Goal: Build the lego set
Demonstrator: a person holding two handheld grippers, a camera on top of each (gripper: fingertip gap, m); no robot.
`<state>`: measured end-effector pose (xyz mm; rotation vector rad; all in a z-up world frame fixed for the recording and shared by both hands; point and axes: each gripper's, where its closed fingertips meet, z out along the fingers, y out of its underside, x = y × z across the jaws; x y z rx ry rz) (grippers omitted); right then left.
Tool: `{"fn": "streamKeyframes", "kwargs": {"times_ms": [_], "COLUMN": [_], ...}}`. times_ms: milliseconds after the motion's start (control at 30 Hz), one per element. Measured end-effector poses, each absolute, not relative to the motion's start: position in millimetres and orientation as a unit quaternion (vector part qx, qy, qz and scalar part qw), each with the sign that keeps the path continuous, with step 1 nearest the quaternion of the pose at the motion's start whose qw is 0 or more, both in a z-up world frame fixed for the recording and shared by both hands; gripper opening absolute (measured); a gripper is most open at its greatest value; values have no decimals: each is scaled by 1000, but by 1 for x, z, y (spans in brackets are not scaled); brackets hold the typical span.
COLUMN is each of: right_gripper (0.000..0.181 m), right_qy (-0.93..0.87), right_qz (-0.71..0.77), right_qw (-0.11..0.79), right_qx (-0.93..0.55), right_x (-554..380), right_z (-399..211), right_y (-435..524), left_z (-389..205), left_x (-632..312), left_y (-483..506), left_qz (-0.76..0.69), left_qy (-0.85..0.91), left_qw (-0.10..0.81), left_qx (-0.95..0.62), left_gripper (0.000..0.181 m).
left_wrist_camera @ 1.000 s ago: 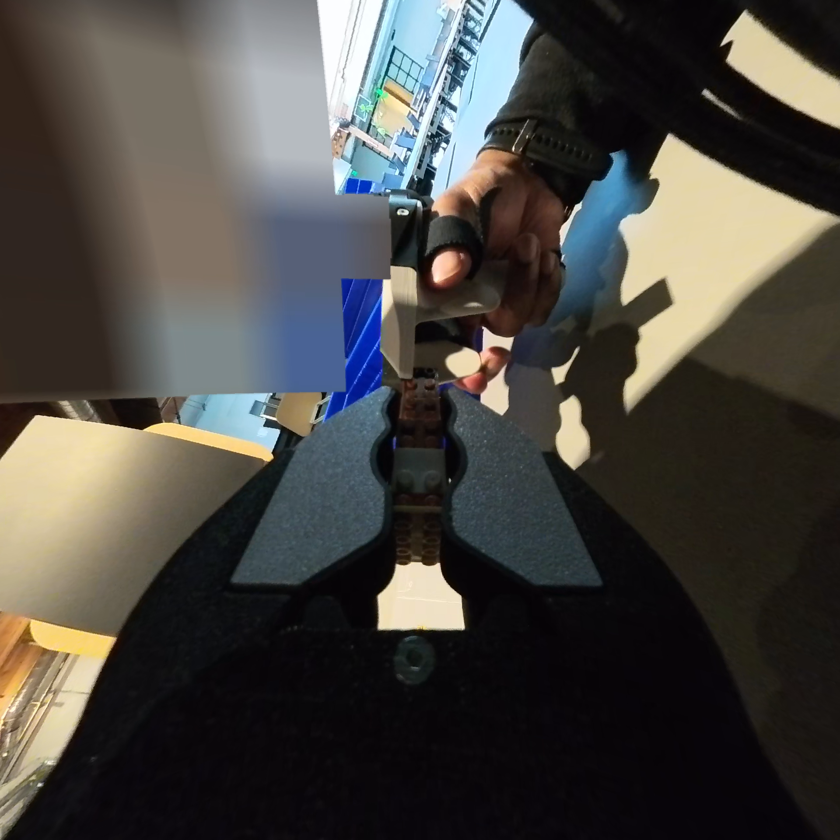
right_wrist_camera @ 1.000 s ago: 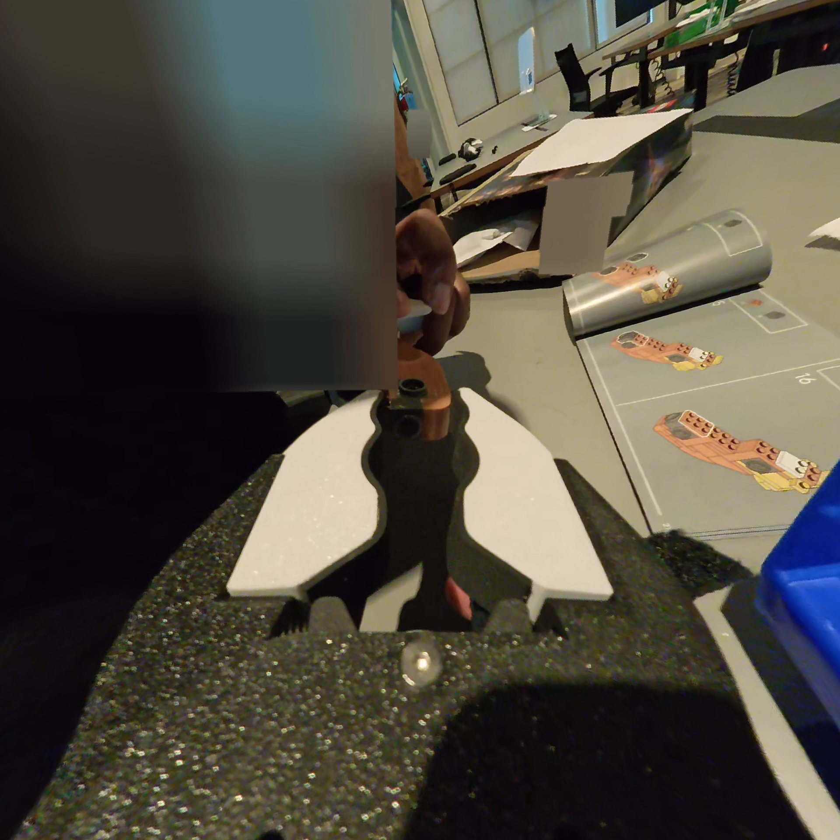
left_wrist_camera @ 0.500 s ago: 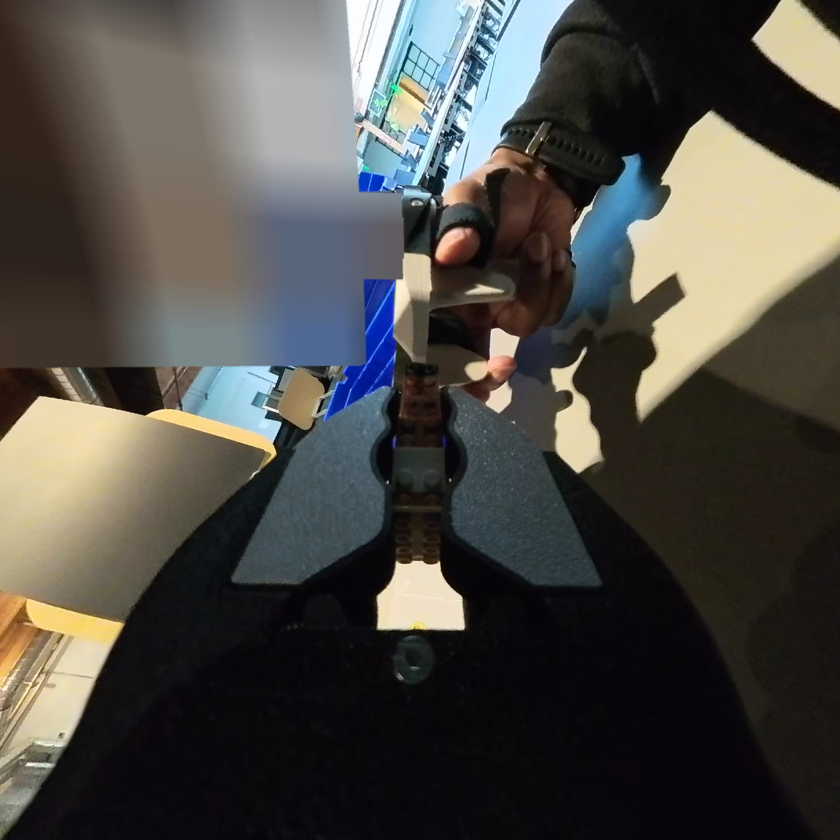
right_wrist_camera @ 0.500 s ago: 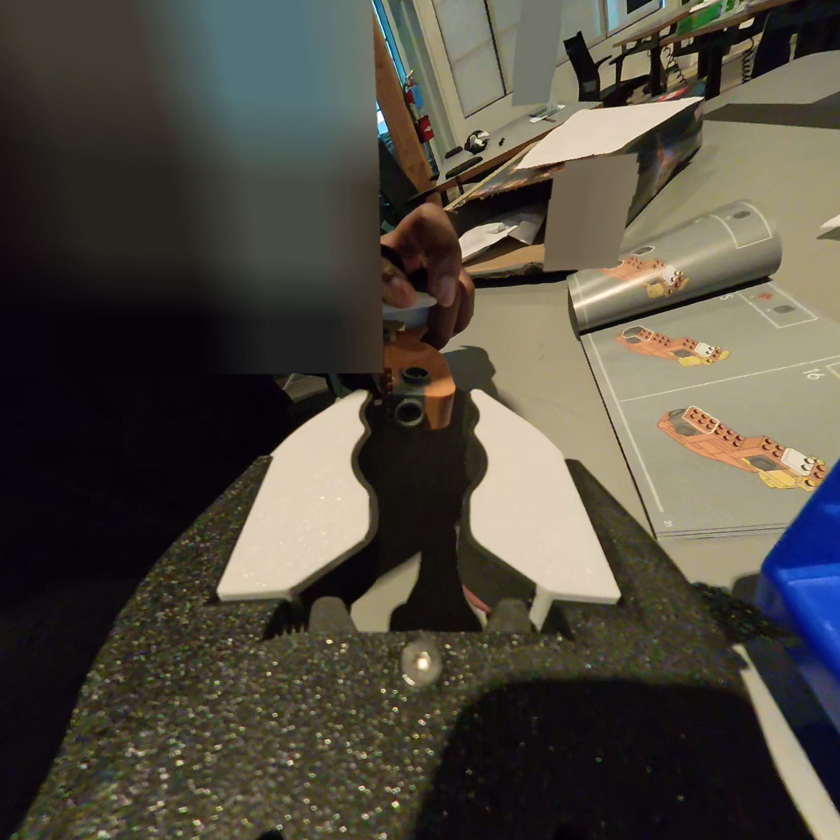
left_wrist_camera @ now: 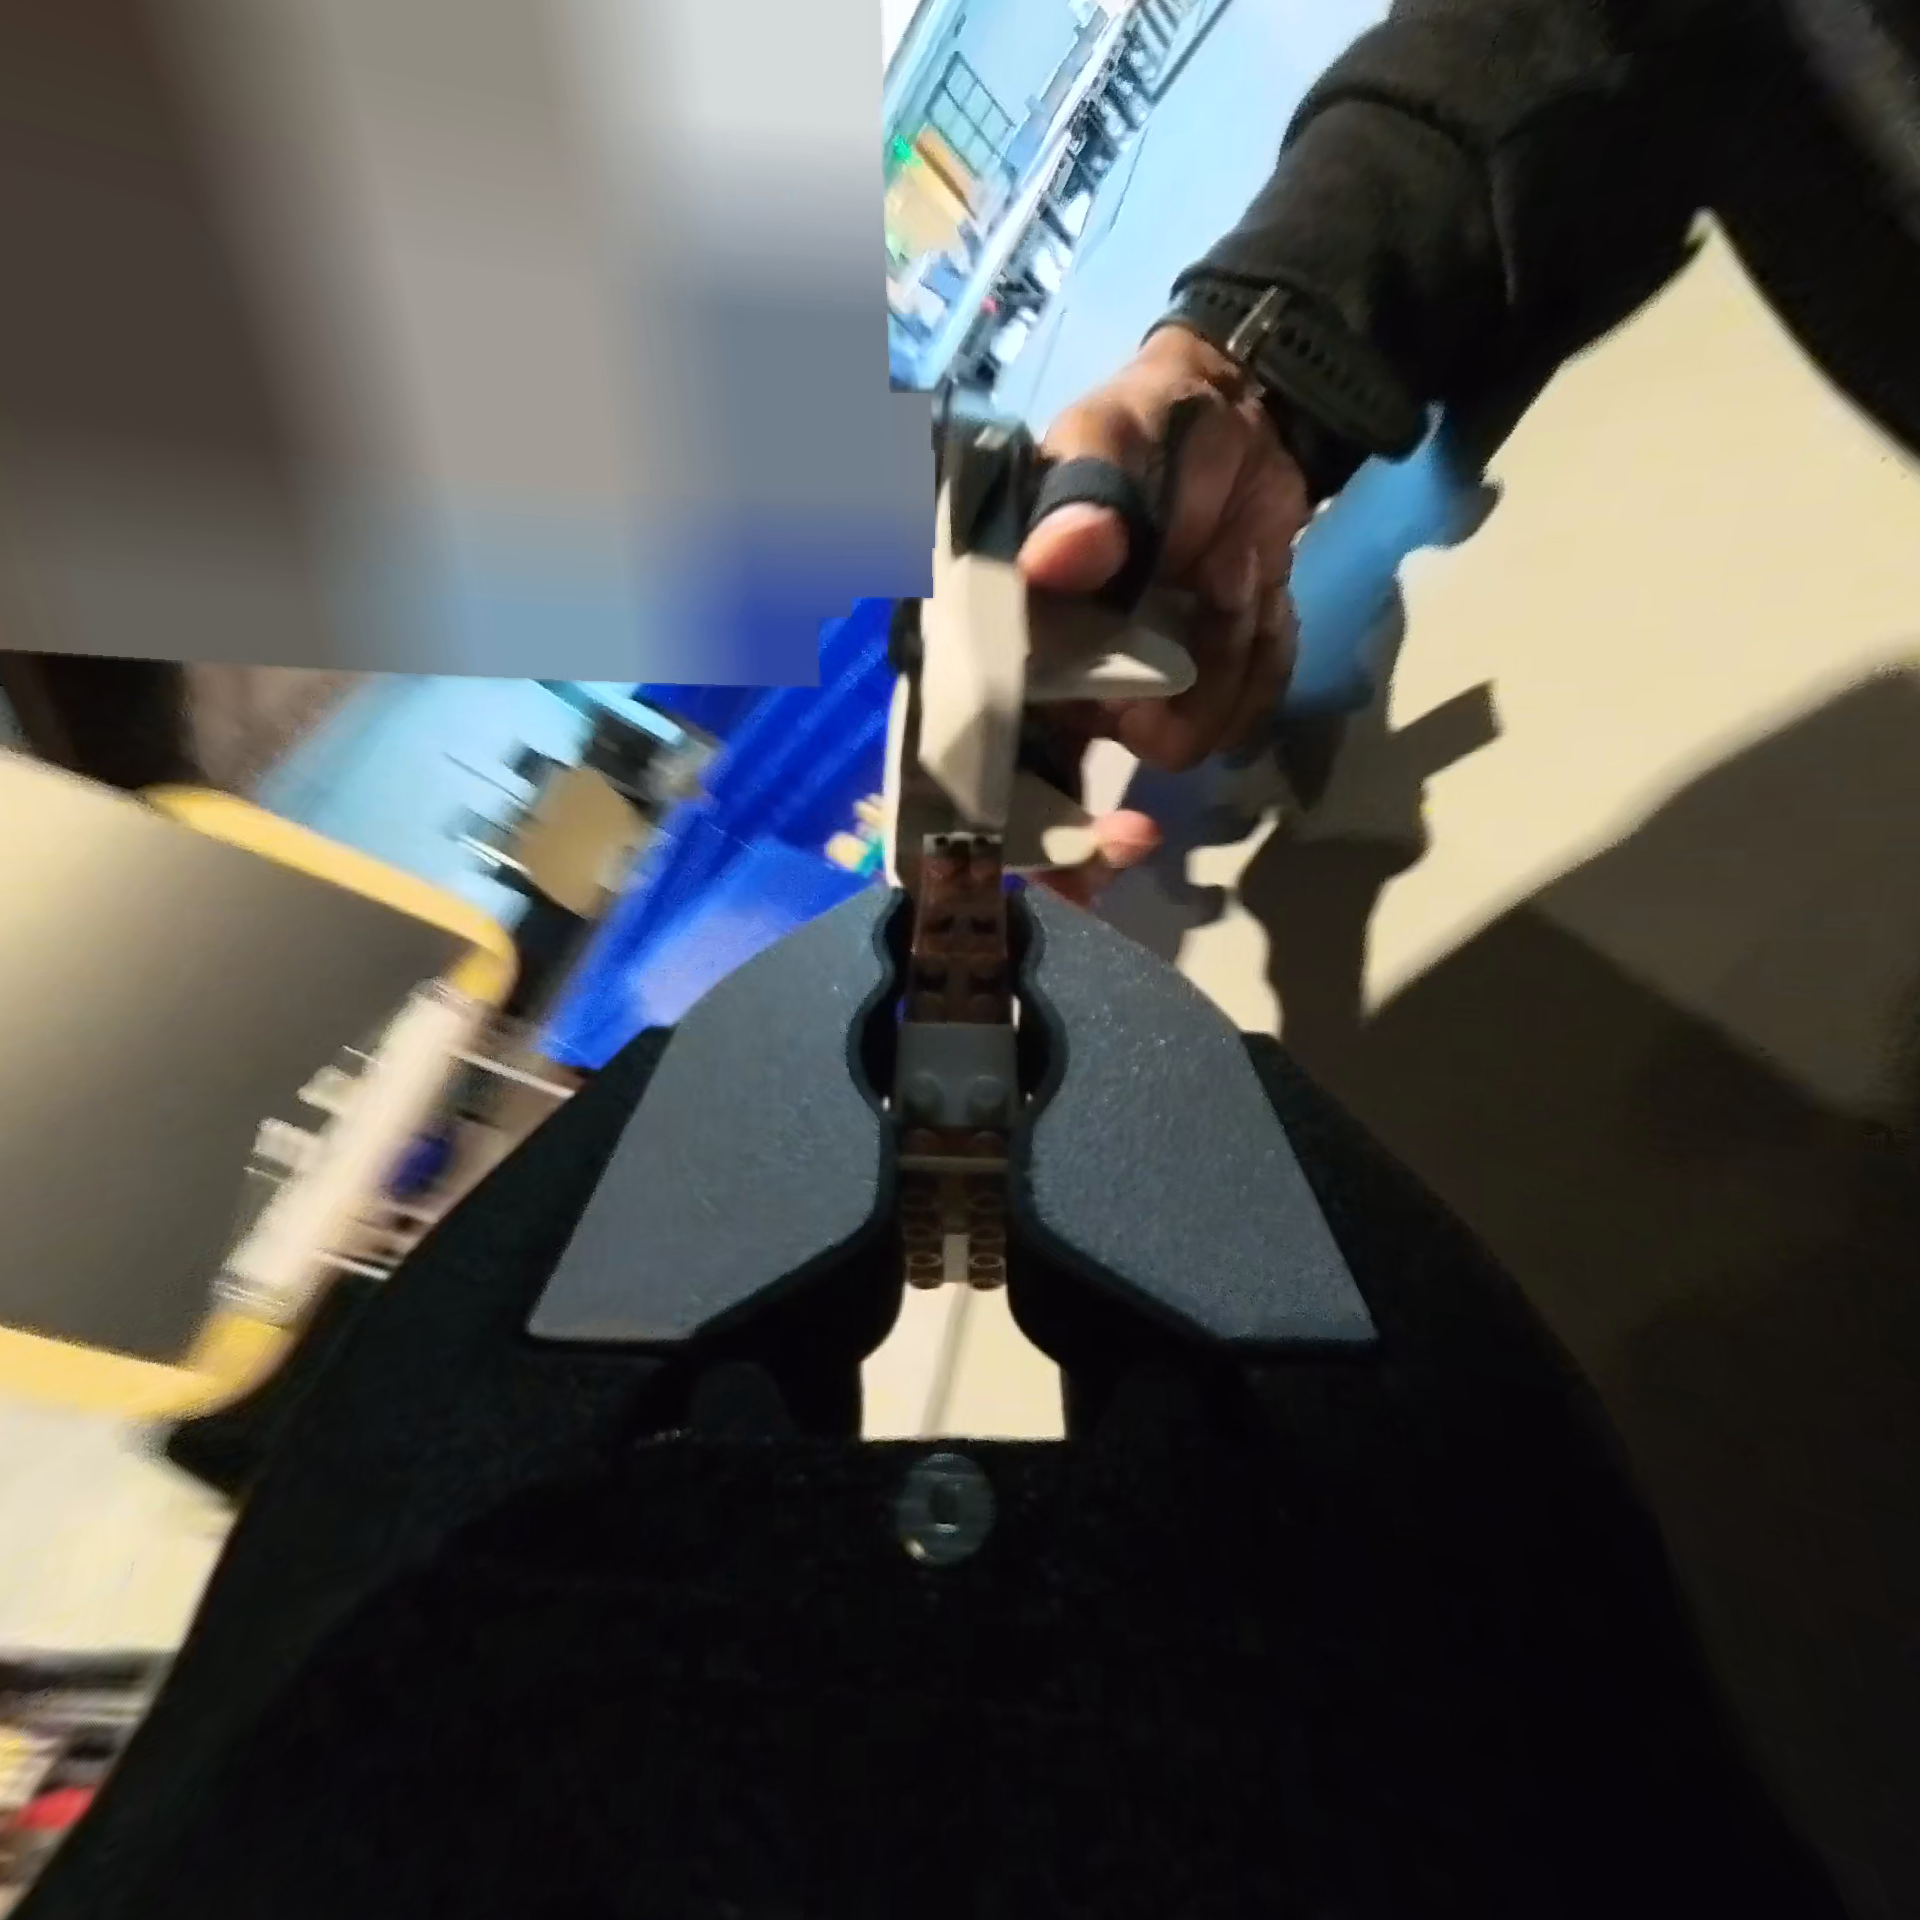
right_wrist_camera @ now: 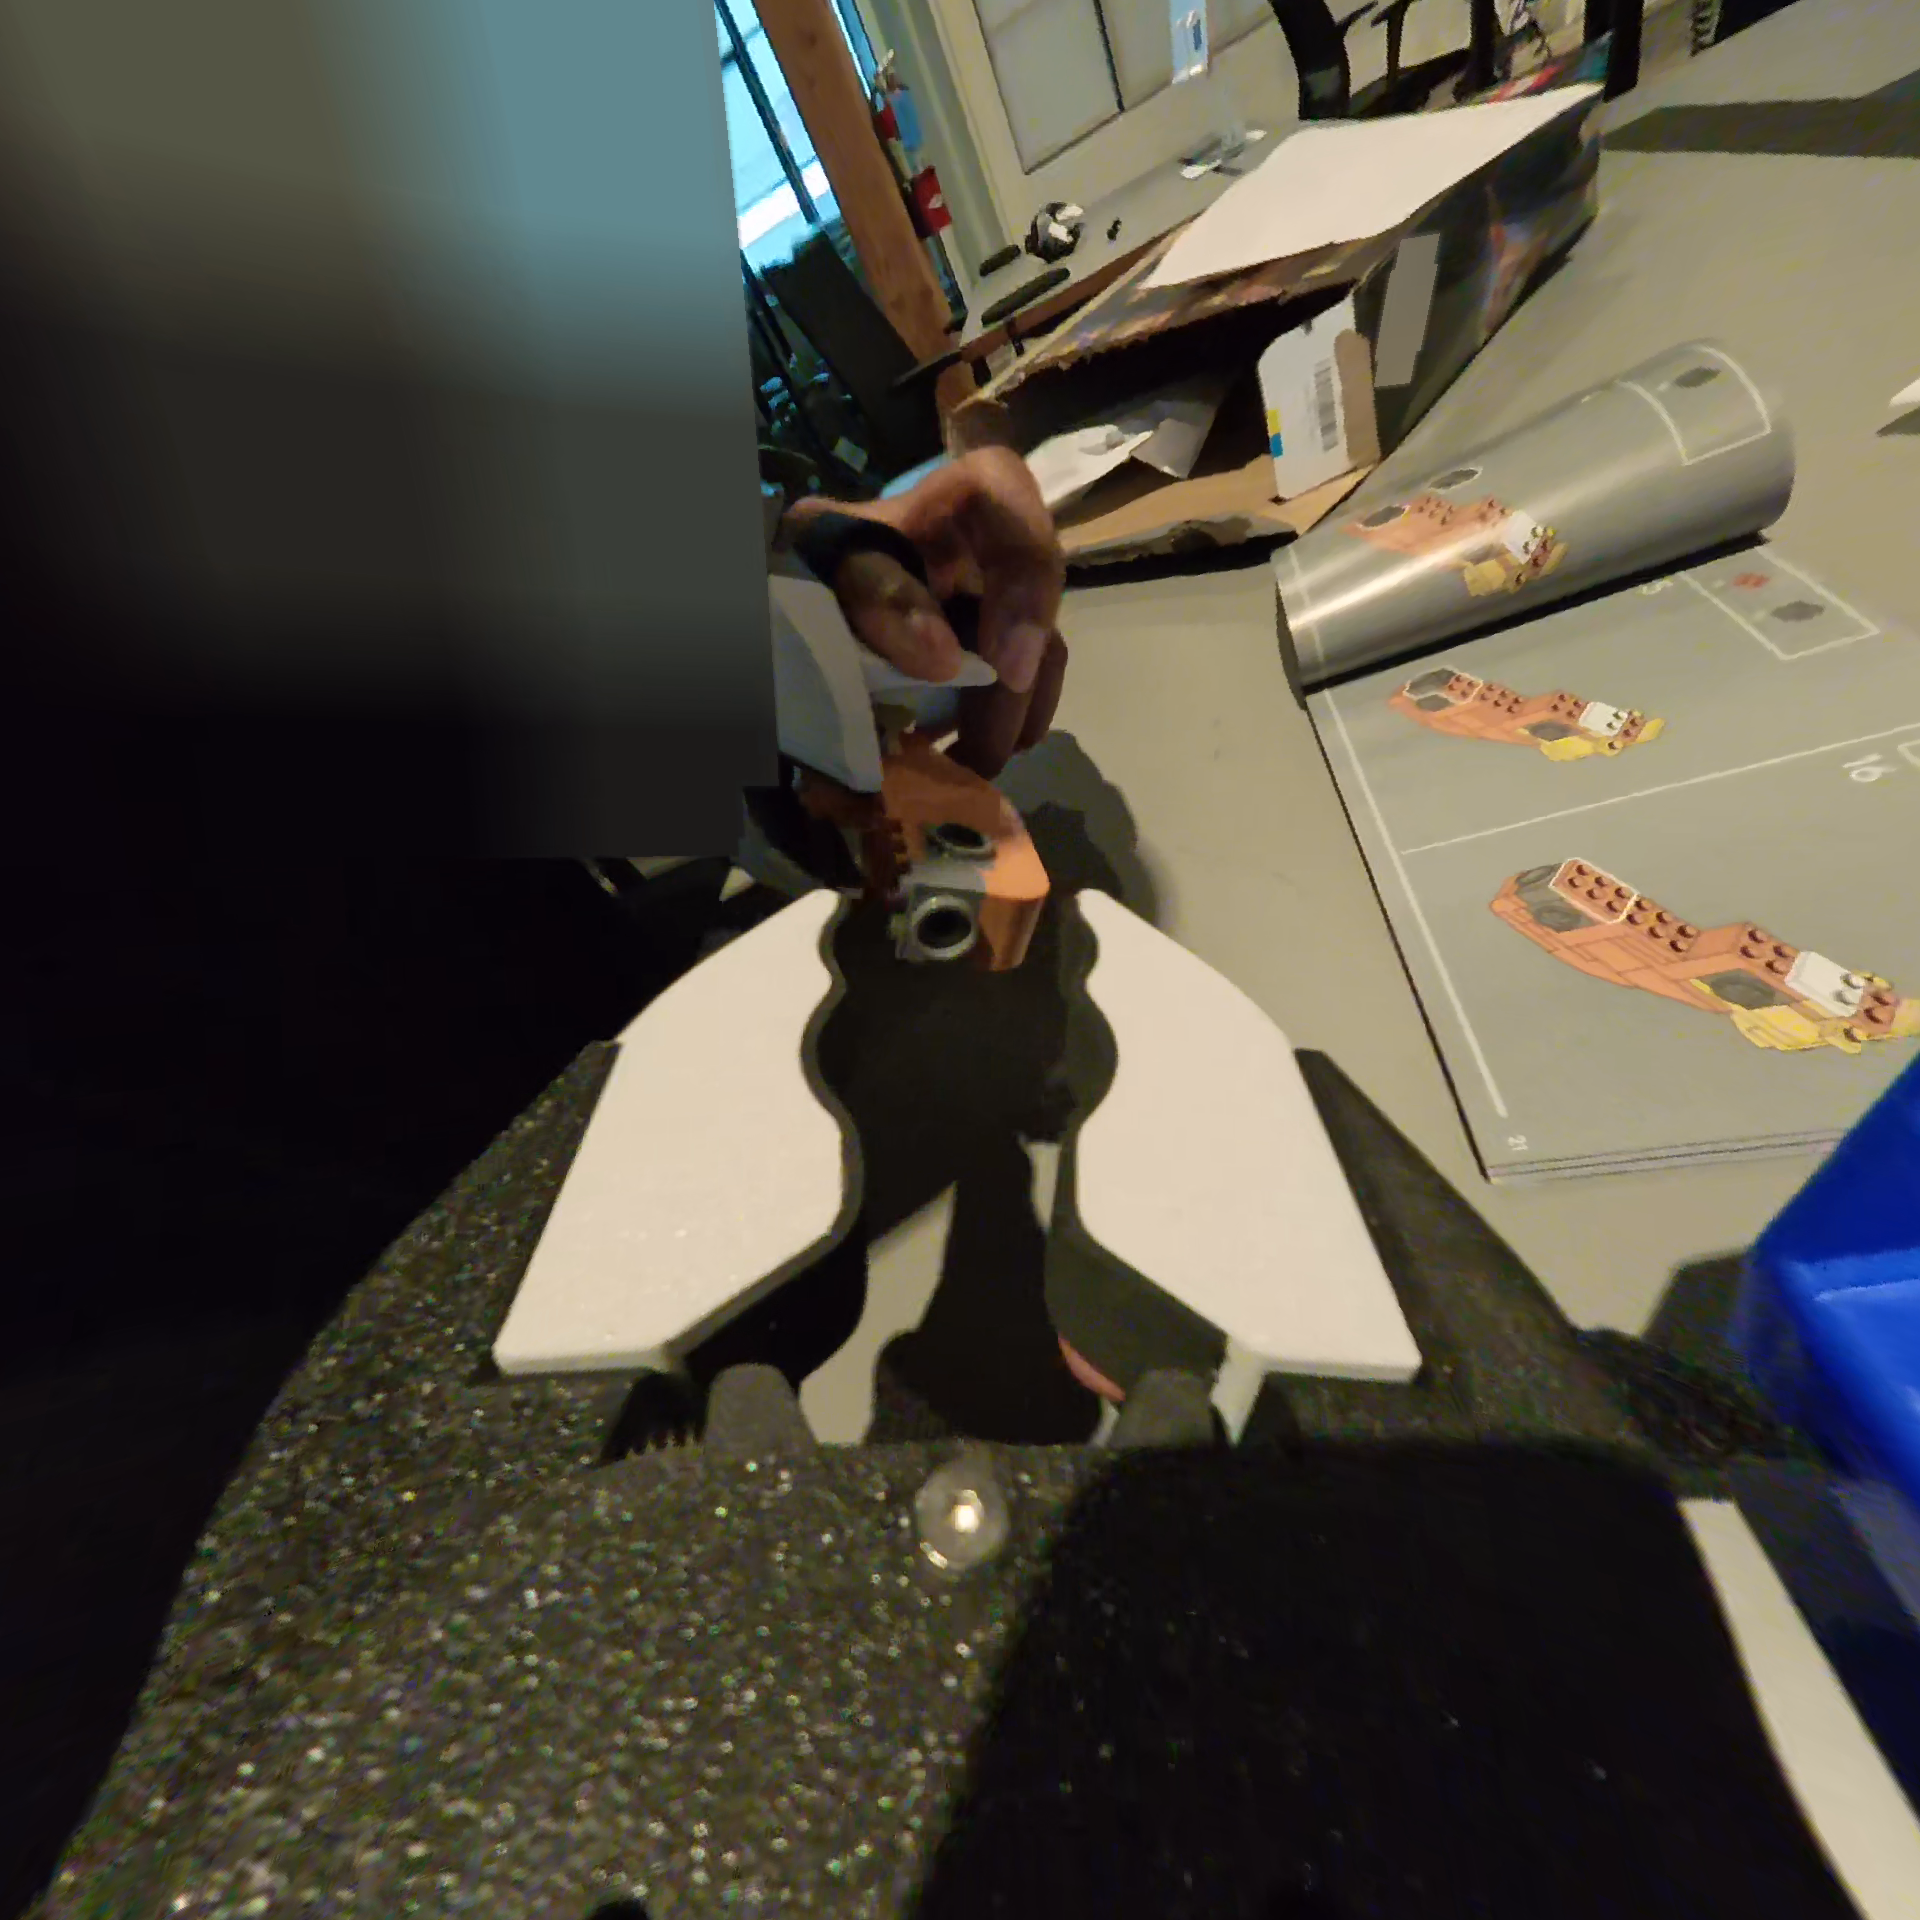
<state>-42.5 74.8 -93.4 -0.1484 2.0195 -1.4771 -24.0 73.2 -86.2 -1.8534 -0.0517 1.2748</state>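
Lego build (left_wrist_camera: 958, 1049), brown w/ a grey block mid-length, sits lengthwise betw. the left gripper (left_wrist_camera: 956, 935) jaws, pinched on both sides, held up off the worktop (right_wrist_camera: 1195, 665). In right wrist view the same build (right_wrist_camera: 951, 862) shows orange-brown w/ a grey holed piece at its near end, just beyond the right gripper (right_wrist_camera: 956, 925); those jaws are spread, nothing betw. them. Person's hand (right_wrist_camera: 956, 603) grips the left tool behind the build. On worktop to the right: open instruction booklet (right_wrist_camera: 1621, 831), top page curled; torn cardboard box (right_wrist_camera: 1299, 343) behind; blue bin (right_wrist_camera: 1839, 1320) at near right edge.
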Motion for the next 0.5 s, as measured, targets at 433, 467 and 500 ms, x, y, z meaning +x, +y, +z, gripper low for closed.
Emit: {"fn": "streamKeyframes", "kwargs": {"times_ms": [433, 467, 500], "right_gripper": [34, 34, 34], "right_qy": [799, 799, 800], "right_qz": [-542, -541, -540], "right_qw": [239, 239, 238], "right_qx": [-106, -107, -109], "right_x": [-48, -48, -48], "right_z": [-101, -102, -102], "right_y": [82, 83, 84], "left_z": [-141, -145, -146], "left_x": [-33, -33, -33], "left_y": [53, 52, 52], "left_qz": [210, 193, 183], "left_qy": [-220, -226, -232], "left_qw": [467, 460, 459], "left_qx": [-830, -836, -838], "left_gripper": [17, 17, 17]}}
